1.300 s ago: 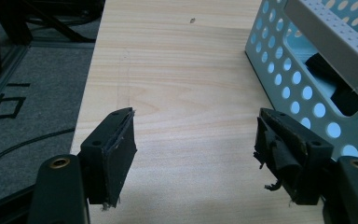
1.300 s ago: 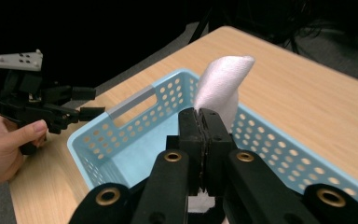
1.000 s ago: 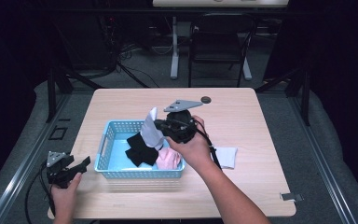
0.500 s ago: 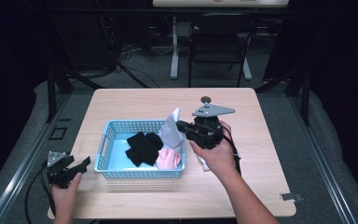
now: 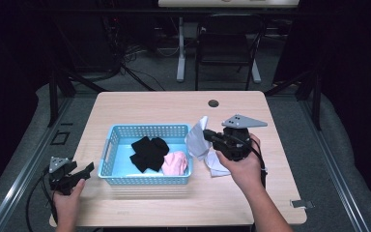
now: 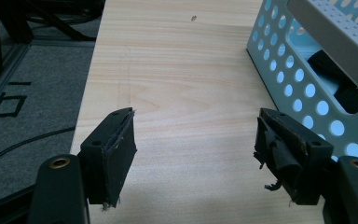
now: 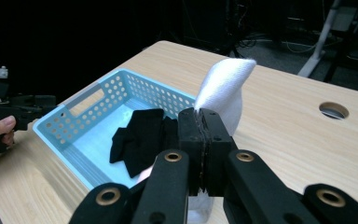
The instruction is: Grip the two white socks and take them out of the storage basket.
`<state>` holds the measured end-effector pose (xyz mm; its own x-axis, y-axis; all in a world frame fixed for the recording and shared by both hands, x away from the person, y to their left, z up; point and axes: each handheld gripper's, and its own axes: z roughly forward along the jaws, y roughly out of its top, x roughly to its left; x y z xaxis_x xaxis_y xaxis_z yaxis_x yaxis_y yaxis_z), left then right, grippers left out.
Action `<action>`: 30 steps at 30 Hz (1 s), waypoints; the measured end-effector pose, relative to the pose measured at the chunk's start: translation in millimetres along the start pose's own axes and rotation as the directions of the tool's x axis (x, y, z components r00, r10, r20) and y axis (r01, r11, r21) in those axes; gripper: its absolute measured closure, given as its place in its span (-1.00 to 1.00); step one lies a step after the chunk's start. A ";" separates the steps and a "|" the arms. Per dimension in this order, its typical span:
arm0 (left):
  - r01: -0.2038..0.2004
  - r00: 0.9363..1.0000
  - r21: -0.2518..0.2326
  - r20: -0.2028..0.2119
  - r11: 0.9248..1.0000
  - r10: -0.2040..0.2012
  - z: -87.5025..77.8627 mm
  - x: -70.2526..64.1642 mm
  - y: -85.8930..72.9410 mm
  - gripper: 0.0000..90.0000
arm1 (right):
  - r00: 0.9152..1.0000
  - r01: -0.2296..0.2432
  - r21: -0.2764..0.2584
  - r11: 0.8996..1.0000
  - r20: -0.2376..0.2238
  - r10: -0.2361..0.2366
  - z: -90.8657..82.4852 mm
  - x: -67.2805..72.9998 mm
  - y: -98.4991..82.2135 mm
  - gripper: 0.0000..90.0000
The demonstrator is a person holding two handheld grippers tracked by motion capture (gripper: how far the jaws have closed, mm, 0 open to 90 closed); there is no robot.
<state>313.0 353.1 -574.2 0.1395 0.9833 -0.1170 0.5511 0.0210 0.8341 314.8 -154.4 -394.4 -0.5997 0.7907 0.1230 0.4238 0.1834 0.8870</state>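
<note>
Basket (image 5: 147, 131) light blue with round-hole walls, black cloth (image 5: 147, 152) and pink cloth (image 5: 175, 163) in it. White sock (image 7: 223, 88) in black right gripper (image 7: 200, 119). Table (image 5: 164, 106) pale wood grain.

chair (image 5: 228, 46) — cables (image 5: 135, 72) on floor

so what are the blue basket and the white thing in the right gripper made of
The light blue perforated basket looks like rigid moulded plastic: smooth matte walls with even round holes. The white sock-like piece looks like soft knit fabric: fine weave, limp folds where the right hand-held gripper pinches it.
</note>
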 end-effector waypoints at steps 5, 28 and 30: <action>0.000 1.000 -0.002 0.001 1.000 0.000 -0.7 0.4 -0.2 -0.36 | 0.999 -0.015 -0.001 1.000 0.035 0.015 -4.0 -5.3 -10.4 0.98; -0.005 1.000 -0.003 0.003 1.000 0.005 -0.9 -0.5 0.0 -0.37 | 0.963 -0.228 0.092 0.969 0.170 0.210 17.4 -65.4 -88.2 0.98; -0.006 1.000 -0.001 0.005 1.000 0.006 -0.9 -0.9 0.1 -0.37 | 0.949 -0.264 0.109 0.958 0.207 0.237 18.6 -77.1 -100.0 0.98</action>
<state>312.2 352.4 -573.4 0.1469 0.9824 -0.1152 0.5498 0.0157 0.8351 331.3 -222.7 -500.8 -0.3278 0.9150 0.2350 0.6383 0.0312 0.7691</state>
